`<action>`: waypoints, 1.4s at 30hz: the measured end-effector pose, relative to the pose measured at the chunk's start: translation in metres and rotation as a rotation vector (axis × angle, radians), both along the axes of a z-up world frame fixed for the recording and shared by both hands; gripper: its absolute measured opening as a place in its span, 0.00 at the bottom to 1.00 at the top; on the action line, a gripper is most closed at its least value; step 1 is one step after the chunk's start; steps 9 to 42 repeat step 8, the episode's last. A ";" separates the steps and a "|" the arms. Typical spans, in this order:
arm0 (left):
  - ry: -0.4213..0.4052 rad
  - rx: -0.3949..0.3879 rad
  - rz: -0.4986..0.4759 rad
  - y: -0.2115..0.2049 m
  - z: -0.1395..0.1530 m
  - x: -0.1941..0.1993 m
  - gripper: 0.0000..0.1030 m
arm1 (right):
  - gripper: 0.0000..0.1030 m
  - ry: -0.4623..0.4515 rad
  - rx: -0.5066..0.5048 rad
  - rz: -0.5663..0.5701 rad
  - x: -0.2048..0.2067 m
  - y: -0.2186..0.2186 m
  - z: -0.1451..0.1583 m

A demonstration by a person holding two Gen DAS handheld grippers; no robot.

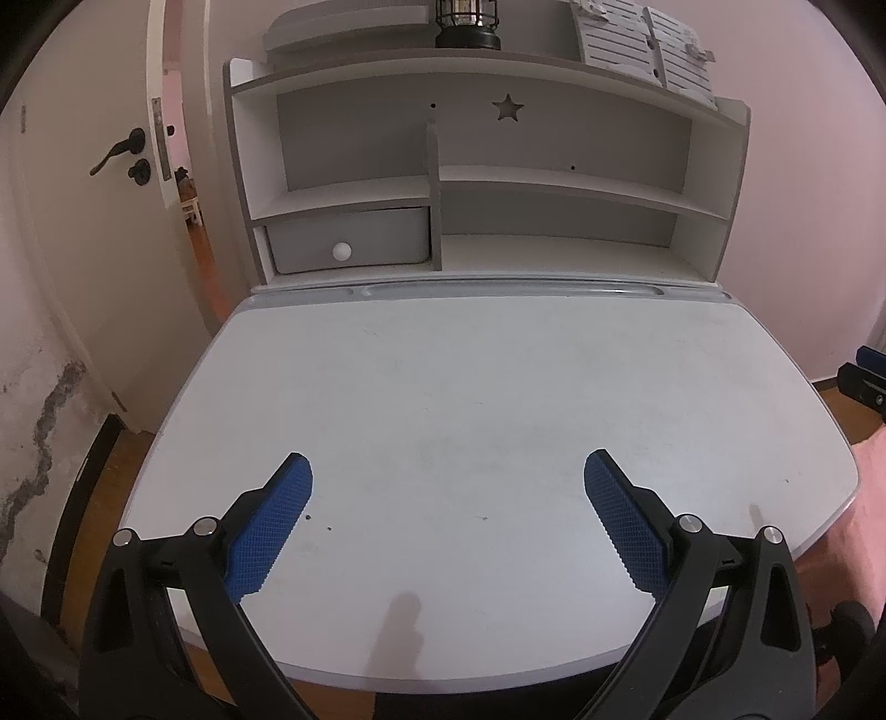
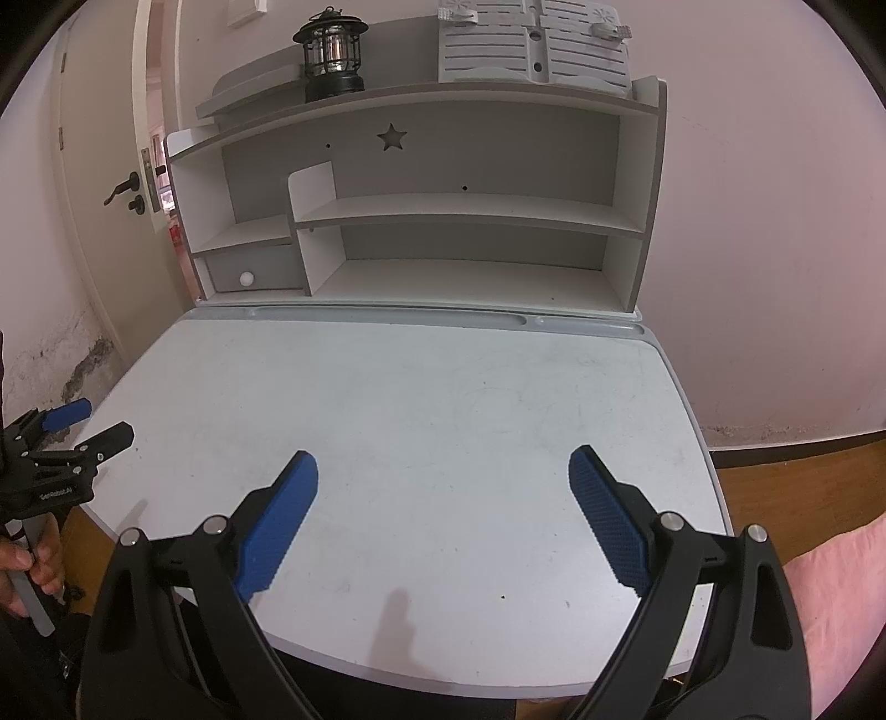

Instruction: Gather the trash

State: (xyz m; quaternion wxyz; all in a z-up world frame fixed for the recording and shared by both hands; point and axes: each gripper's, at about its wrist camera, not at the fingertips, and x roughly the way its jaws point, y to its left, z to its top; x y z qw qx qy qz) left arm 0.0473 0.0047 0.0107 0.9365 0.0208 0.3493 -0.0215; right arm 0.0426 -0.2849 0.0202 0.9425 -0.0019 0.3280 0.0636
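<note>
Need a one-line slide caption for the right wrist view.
Right tool open and empty above a white desk; lantern on the hutch top.

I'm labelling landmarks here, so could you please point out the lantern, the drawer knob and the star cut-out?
lantern (image 2: 331, 52), right wrist view, on its glass globe.
drawer knob (image 1: 341, 251), left wrist view, on the white ball.
star cut-out (image 1: 507, 107), left wrist view, in the hole's centre.

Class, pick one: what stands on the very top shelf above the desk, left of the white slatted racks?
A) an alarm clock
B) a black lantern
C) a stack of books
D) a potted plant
B: a black lantern with a glass globe stands on the top shelf, left of the slatted racks.
</note>
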 end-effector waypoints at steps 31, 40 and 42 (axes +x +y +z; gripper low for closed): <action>0.023 -0.018 0.003 0.002 -0.001 0.003 0.93 | 0.86 0.000 0.000 0.001 0.000 -0.001 0.000; 0.023 -0.018 0.003 0.002 -0.001 0.003 0.93 | 0.86 0.000 0.000 0.001 0.000 -0.001 0.000; 0.023 -0.018 0.003 0.002 -0.001 0.003 0.93 | 0.86 0.000 0.000 0.001 0.000 -0.001 0.000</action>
